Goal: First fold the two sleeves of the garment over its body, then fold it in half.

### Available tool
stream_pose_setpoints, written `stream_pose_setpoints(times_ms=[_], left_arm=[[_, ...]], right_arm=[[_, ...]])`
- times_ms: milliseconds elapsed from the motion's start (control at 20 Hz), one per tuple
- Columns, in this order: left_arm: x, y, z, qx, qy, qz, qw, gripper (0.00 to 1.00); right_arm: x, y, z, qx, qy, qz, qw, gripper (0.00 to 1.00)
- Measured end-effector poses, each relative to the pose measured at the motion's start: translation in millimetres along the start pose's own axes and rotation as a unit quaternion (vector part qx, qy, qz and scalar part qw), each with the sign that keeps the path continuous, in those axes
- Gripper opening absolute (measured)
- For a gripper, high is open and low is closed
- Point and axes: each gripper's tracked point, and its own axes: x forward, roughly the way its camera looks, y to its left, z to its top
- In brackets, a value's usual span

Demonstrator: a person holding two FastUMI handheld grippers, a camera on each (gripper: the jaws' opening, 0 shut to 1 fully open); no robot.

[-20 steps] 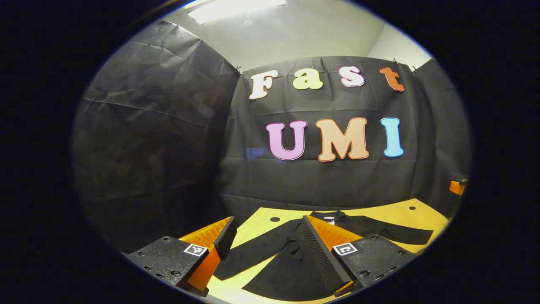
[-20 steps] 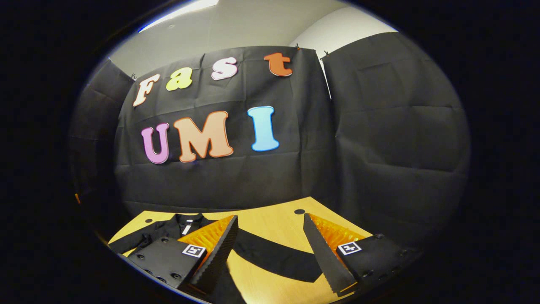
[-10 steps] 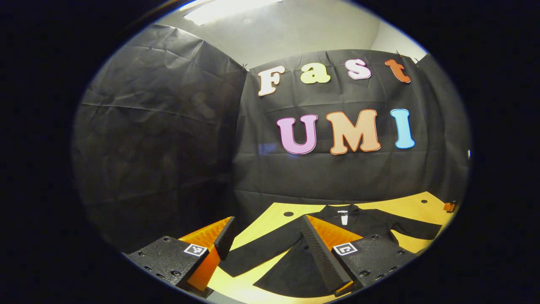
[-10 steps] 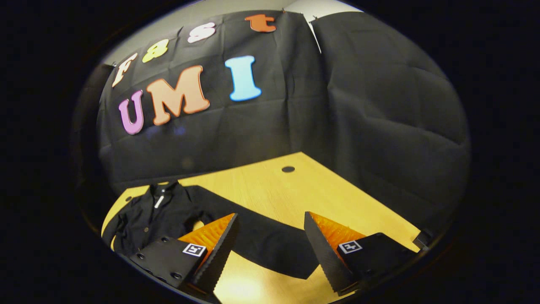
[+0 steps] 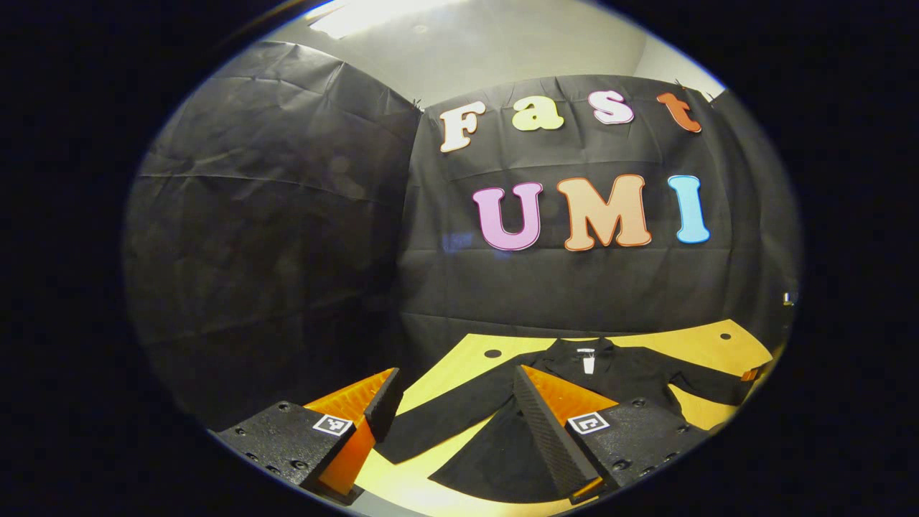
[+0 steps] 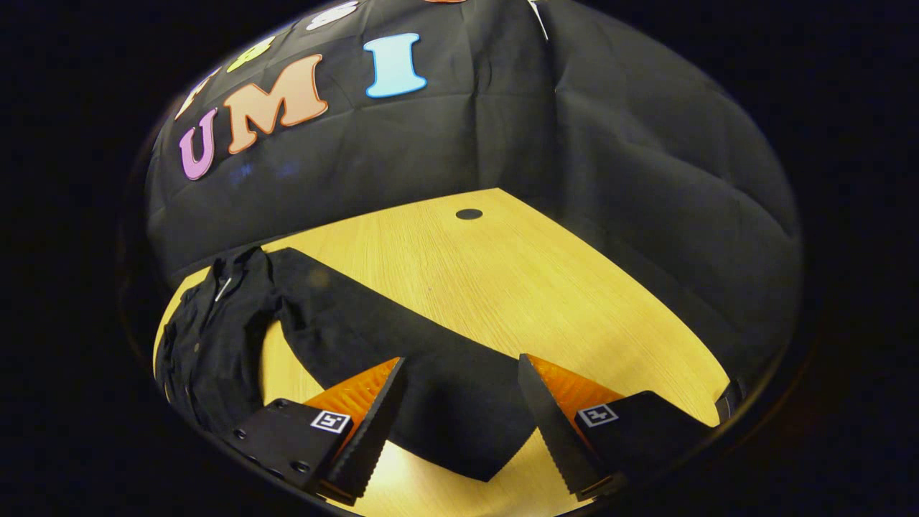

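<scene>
Both fingers spread wide on left gripper (image 5: 451, 406) and right gripper (image 6: 461, 391), above flat black garment (image 6: 402, 345) on table (image 6: 517, 273).

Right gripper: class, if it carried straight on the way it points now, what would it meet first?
Most likely the sleeve, whose cuff end lies between the open right gripper fingers on the table; depth is uncertain.

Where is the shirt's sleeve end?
In the right gripper view, the sleeve end lies flat on the table, between the right tool's open fingers.
</scene>
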Motion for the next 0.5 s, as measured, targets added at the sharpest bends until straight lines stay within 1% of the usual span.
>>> stream_pose_setpoints(times_ms=[50, 100, 250, 300, 350, 400, 450, 500], left_arm=[[1, 0, -1, 0.001, 0.002, 0.002, 1.0, 0.93], [1, 1, -1, 0.002, 0.002, 0.005, 1.0, 0.93], [3, 6, 0, 0.007, 0.002, 0.015, 1.0, 0.93], [4, 7, 0, 0.009, 0.003, 0.017, 1.0, 0.93], [5, 9, -2, 0.009, 0.006, 0.019, 1.0, 0.93], [5, 9, -2, 0.01, 0.007, 0.019, 1.0, 0.93], [6, 8, -3, 0.009, 0.008, 0.018, 1.0, 0.93], [7, 5, -3, 0.008, 0.009, 0.015, 1.0, 0.93]], right_arm=[[4, -1, -6, 0.0, 0.007, -0.003, 1.0, 0.94], [7, -4, -11, 0.001, 0.018, -0.005, 1.0, 0.98], [12, -7, -26, 0.005, 0.045, -0.005, 0.999, 0.99], [12, -8, -26, 0.0, 0.046, -0.007, 0.999, 0.94], [13, -10, -26, -0.009, 0.042, -0.011, 0.999, 0.99], [13, -10, -28, -0.016, 0.045, -0.013, 0.999, 0.94], [14, -9, -29, -0.021, 0.041, -0.013, 0.999, 0.97], [15, -8, -29, -0.021, 0.04, -0.014, 0.999, 0.97]])
